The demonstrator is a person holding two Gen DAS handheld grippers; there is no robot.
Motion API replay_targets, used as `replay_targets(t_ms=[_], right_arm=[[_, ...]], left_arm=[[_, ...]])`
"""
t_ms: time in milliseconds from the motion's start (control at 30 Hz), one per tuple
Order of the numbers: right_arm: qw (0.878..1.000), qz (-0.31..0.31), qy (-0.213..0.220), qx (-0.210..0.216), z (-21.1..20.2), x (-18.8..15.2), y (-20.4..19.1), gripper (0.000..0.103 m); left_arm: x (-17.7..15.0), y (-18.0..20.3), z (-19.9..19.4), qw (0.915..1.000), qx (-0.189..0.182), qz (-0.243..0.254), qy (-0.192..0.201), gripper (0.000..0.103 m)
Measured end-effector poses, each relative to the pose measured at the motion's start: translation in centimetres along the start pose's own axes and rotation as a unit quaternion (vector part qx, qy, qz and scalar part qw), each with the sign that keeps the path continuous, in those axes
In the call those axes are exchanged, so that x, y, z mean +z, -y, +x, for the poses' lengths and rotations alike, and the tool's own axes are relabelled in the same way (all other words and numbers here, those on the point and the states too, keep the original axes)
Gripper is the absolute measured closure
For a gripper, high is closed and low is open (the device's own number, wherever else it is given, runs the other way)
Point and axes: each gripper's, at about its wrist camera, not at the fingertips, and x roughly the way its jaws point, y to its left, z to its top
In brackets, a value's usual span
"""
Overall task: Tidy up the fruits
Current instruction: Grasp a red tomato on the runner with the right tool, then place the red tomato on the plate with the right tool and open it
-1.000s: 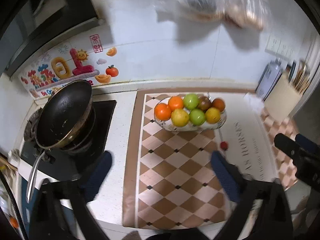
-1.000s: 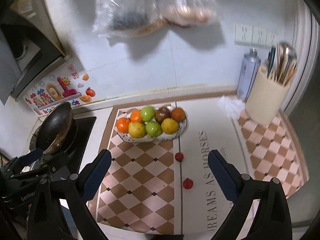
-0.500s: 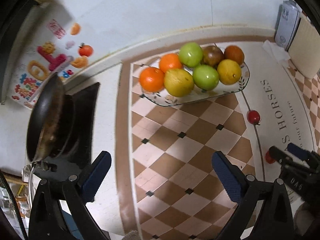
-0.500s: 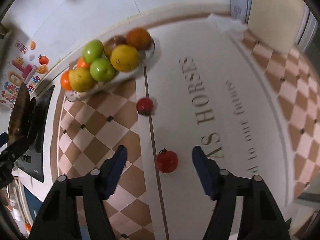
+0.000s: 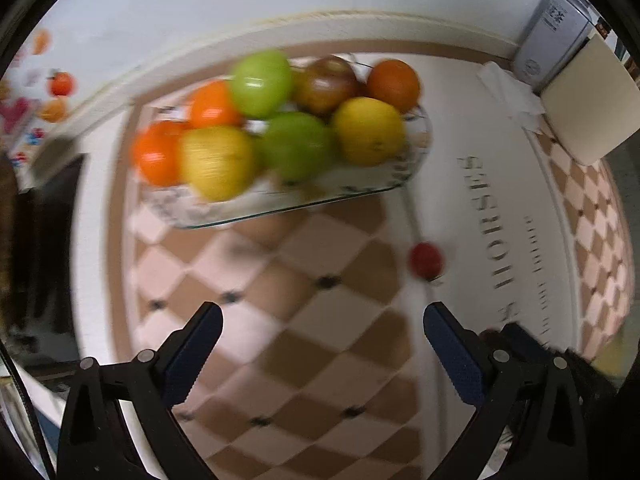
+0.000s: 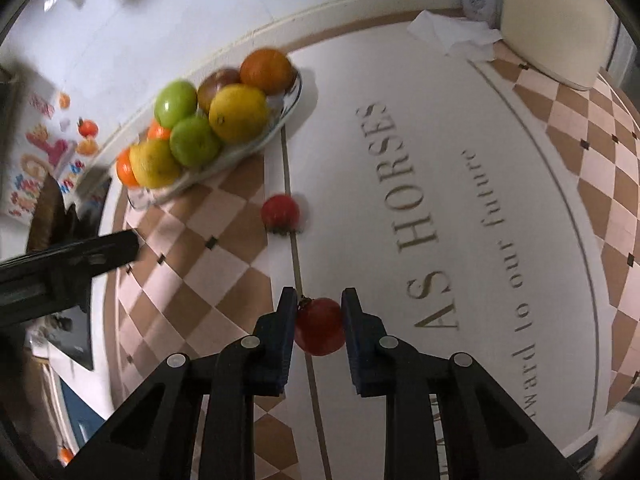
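Down low in the right wrist view, the right gripper [image 6: 319, 312] has its fingers pressed to both sides of a near tomato [image 6: 320, 326], clamping it over the mat [image 6: 500, 168], on the brown line beside the checkered part. At about 11 o'clock from it, a far tomato [image 6: 281, 212] lies loose on that same line. Further toward 11 o'clock sits the plate [image 6: 224, 162], piled with oranges, lemons, green apples and one dark fruit.

In the blurred left wrist view, the left gripper [image 5: 322, 326] hovers over the checks with fingers spread wide and nothing between them. That loose tomato [image 5: 426, 260] lies at its 1 o'clock, apart from the right finger [image 5: 450, 344]. The plate [image 5: 360, 190] sits toward 12 o'clock.
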Motion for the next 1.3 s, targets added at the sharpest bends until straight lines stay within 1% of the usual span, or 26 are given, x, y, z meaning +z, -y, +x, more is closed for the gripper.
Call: replay_targets(t_ms=[67,133,200,267,300,367,400,433,500,567,600,667,700,733,800,900,967,1000,1033,1067,1167,1300], right_arm=[[1.000,0.005,0.003,-0.002,-0.4,0.3,0.6,0.078],[1.000,0.008,0.003,-0.007,-0.6,0.4,1.3,0.079],[1.000,0.016,0.002,-0.012,-0.9,0.6,2.4,0.079],[1.000,0.021,0.002,-0.018,-1.0,0.8,3.3,0.079],[1.000,0.024,0.001,-0.020,-1.1,0.8,3.7,0.079],[0.999,0.028,0.001,-0.023,-1.1,0.8,4.2,0.079],[0.999,0.030,-0.001,-0.023,-1.0,0.9,4.4,0.079],[0.999,0.033,-0.002,-0.019,-0.9,1.0,4.6,0.078],[0.999,0.039,-0.006,-0.003,-0.8,1.3,4.8,0.078],[0.999,0.049,-0.013,0.020,-0.4,1.7,4.9,0.078],[0.998,0.050,-0.016,0.026,-0.2,1.8,4.8,0.076],[0.998,0.048,-0.017,0.037,0.4,2.3,4.3,0.063],[0.998,0.046,-0.017,0.043,0.5,2.4,4.2,0.055],[0.998,0.044,-0.019,0.052,0.8,2.6,3.8,0.054],[0.997,0.034,-0.027,0.061,1.5,3.0,3.0,0.054],[0.997,0.017,-0.046,0.062,3.3,3.3,1.7,0.054],[0.997,0.003,-0.056,0.052,4.5,3.2,1.0,0.054],[0.997,-0.003,-0.058,0.047,4.9,3.2,0.6,0.056],[0.997,-0.007,-0.056,0.045,5.1,3.2,0.4,0.065],[0.997,-0.014,-0.053,0.045,5.1,3.1,0.1,0.071],[0.997,-0.022,-0.042,0.055,4.9,3.4,-1.0,0.071],[0.996,-0.024,-0.021,0.087,4.5,5.0,-2.6,0.071]], left_arm=[[1.1,1.2,1.6,0.9995,-0.029,0.004,-0.016,0.000],[1.7,2.3,2.8,0.9987,-0.042,0.012,-0.024,0.002],[2.3,3.6,3.9,0.9979,-0.049,0.027,-0.033,0.011],[2.6,4.8,4.7,0.9971,-0.053,0.037,-0.040,0.028],[2.7,5.1,5.1,0.9967,-0.054,0.042,-0.043,0.033],[3.0,5.7,5.9,0.9960,-0.056,0.049,-0.049,0.054],[3.0,5.9,6.1,0.9959,-0.055,0.052,-0.050,0.060],[3.0,6.1,6.3,0.9958,-0.055,0.054,-0.050,0.071],[3.0,6.3,6.4,0.9955,-0.061,0.054,-0.049,0.076],[2.7,6.1,5.9,0.9963,-0.053,0.056,-0.038,0.077],[2.6,5.8,5.6,0.9965,-0.054,0.054,-0.034,0.077],[2.2,4.7,5.0,0.9971,-0.056,0.041,-0.032,0.077],[1.9,4.0,4.7,0.9975,-0.056,0.032,-0.030,0.077],[1.6,3.2,4.4,0.9976,-0.058,0.023,-0.030,0.077],[1.0,1.5,3.6,0.9978,-0.059,0.001,-0.028,0.077],[0.1,-1.1,2.8,0.9973,-0.061,-0.032,-0.024,0.077],[-0.4,-2.9,2.2,0.9958,-0.066,-0.059,-0.022,0.077],[-0.5,-3.6,1.9,0.9947,-0.071,-0.072,-0.021,0.077],[-0.5,-4.3,1.7,0.9931,-0.077,-0.086,-0.020,0.077],[-0.3,-5.0,1.5,0.9907,-0.086,-0.103,-0.019,0.077],[-0.1,-7.7,0.3,0.9810,-0.117,-0.154,-0.008,0.077],[1.1,-9.7,-0.3,0.9617,-0.165,-0.218,0.005,0.077]])
